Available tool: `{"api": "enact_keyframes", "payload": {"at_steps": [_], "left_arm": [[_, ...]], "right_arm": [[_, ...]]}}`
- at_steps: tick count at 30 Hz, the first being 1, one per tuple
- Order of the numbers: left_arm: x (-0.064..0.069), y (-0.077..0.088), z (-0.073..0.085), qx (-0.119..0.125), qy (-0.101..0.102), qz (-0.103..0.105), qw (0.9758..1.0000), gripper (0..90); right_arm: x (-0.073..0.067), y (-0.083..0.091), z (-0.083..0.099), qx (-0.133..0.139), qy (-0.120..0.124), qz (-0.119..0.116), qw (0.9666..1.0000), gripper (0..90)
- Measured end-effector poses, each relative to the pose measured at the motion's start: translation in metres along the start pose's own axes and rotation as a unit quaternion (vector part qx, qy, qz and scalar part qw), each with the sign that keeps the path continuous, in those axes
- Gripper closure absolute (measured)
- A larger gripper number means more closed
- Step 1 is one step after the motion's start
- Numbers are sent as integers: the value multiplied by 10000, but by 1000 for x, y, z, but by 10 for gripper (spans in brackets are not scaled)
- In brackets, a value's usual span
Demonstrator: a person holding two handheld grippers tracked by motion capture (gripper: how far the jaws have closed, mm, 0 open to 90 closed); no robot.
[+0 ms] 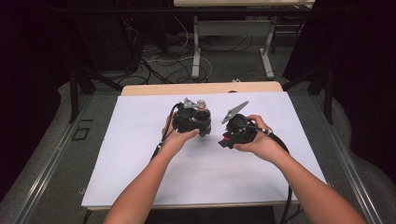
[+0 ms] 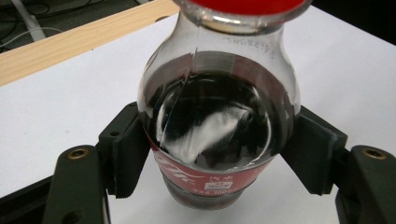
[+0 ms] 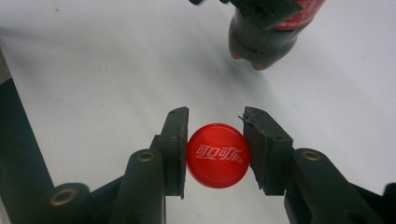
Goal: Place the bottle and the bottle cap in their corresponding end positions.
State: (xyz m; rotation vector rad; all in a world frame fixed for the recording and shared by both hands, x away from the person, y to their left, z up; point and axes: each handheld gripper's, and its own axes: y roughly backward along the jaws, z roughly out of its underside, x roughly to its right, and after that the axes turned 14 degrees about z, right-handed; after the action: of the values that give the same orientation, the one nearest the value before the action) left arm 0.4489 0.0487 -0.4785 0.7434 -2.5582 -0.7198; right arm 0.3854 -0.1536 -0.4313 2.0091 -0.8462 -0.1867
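Observation:
A clear cola bottle [image 2: 217, 116] with dark drink and a red label is clamped at its belly by my left gripper [image 2: 217, 156], whose ribbed pads [image 2: 128, 154] press on both sides. In the high view the left gripper [image 1: 192, 119] hangs over the middle of the white sheet. Close to its right, my right gripper [image 1: 236, 131] is shut on a red bottle cap [image 3: 217, 155], seen face-on with white lettering between the two jaws. The right gripper view also shows the bottle's base [image 3: 264, 42] farther off, held above the sheet.
A white sheet [image 1: 140, 154] covers the table, with a wooden strip [image 1: 201, 87] along its far edge. Beyond it, cables lie on the floor around the legs of another table [image 1: 196, 51]. Dark curtains close both sides.

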Motion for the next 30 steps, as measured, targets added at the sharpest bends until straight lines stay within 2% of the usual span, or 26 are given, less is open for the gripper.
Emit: {"api": "enact_keyframes", "payload": {"at_steps": [2,4,7,13,14,15,18,19,25,29,30], "left_arm": [[-3,-7,0,41,51,-62,10000,301],[-5,-13,1,84,117,-93,9999,301],[-7,-22,2,7,128,-139,9998,301],[-9,-35,6,-66,37,-182,9998,300],[-8,-36,7,-173,-17,-187,9997,300],[-7,-36,8,-152,-92,-204,9996,299],[-9,-36,9,-91,-93,-199,9997,297],[-8,-36,10,-72,-38,-188,9998,295],[-8,-36,10,-96,-33,-190,9998,287],[-10,-35,10,-108,12,-151,9998,262],[-10,-34,10,-98,52,-167,9998,248]], "right_arm": [[1,-2,0,74,11,-15,10000,613],[1,-3,1,26,-44,-29,10000,613],[1,-7,1,78,-14,3,10000,613],[-1,-9,0,-18,-79,-50,10000,613],[0,-10,-1,38,-12,-69,10000,613],[1,-10,-1,47,-18,-65,10000,613],[0,-11,-1,58,-54,-50,10000,613],[0,-11,-1,32,-62,-49,10000,613],[0,-10,-1,45,-114,-9,9999,613],[1,-12,-1,69,-28,-60,10000,613],[0,-11,-2,23,-100,-72,9999,613]]}}
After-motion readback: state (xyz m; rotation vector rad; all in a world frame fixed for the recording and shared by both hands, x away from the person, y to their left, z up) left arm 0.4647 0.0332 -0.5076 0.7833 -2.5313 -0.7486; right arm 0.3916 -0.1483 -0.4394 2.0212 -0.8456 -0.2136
